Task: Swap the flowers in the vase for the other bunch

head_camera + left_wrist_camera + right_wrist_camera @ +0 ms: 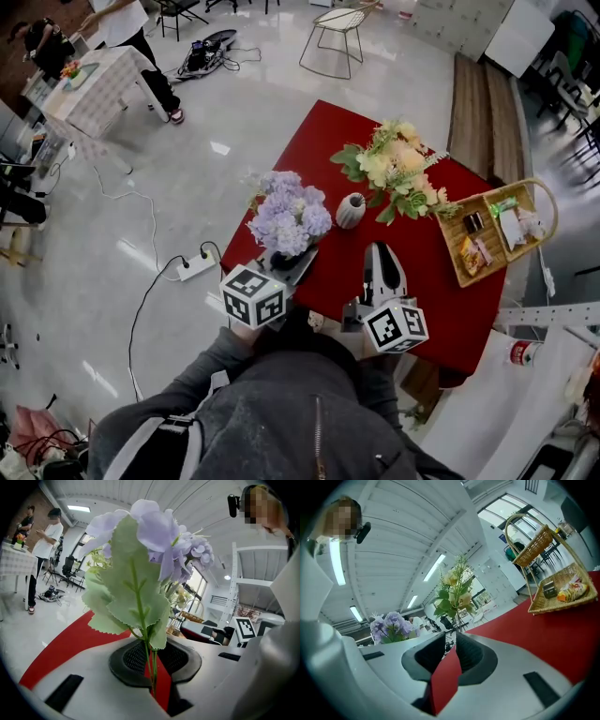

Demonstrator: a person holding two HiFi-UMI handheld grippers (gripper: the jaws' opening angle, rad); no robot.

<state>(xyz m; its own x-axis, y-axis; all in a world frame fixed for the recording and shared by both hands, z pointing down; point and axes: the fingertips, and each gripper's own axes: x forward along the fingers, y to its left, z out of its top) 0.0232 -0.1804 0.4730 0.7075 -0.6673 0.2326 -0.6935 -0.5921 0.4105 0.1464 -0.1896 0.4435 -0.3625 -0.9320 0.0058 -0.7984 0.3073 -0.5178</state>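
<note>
left gripper (151,666) jaws clamped on the purple bunch (289,216) by its thin stems, stem ends hidden behind the pads | right gripper (450,654) jaws a sliver apart, nothing between | vase (351,211) upright on red table (328,141), seemingly empty, yellow bunch (398,169) lying just beside it

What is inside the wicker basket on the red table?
The wicker basket holds small wrapped packets: a green one, a dark one, an orange one and a pale one. Its floor beneath them is covered, and their print is too small to read.
</note>
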